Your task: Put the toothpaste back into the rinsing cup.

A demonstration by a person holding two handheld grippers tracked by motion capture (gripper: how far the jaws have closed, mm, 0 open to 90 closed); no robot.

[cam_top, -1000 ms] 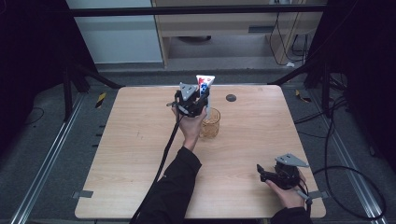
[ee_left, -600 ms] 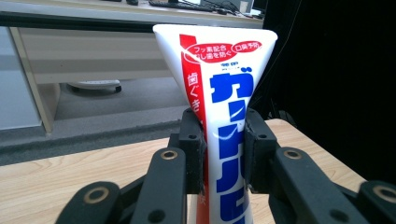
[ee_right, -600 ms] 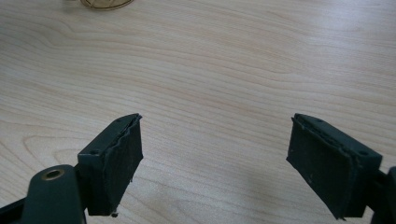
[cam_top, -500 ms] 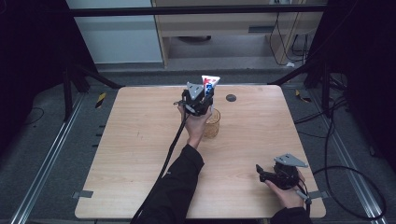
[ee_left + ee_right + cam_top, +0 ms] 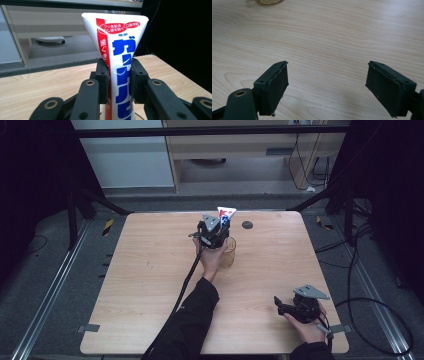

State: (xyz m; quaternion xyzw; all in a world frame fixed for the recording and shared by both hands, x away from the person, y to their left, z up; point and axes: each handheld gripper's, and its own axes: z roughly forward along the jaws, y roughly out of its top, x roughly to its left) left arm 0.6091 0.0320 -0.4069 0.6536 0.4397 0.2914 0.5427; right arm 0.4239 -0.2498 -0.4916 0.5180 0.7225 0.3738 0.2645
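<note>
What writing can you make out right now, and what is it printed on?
All legible writing is on the toothpaste tube held in the left gripper.
"フッ素配合" and "口臭予防": white ovals near the flat top end.
"むし歯を防ぐ": below the first, small, less certain.
"歯ぐき": down the red stripe, cut off by a pad.
"ガ": large blue character; the ones below are partly hidden.
High view: the print is too small to read.

You are working at a light wooden table point(image 5: 150, 285) standing on grey floor point(image 5: 60, 285). Metal rails point(image 5: 40, 315) are running along the floor on both sides. A pale cabinet point(image 5: 125, 165) and a wooden desk point(image 5: 240, 145) are sitting beyond the table. Black curtains point(image 5: 30, 180) are darkening both sides, and cables point(image 5: 370, 305) are lying at the right.
</note>
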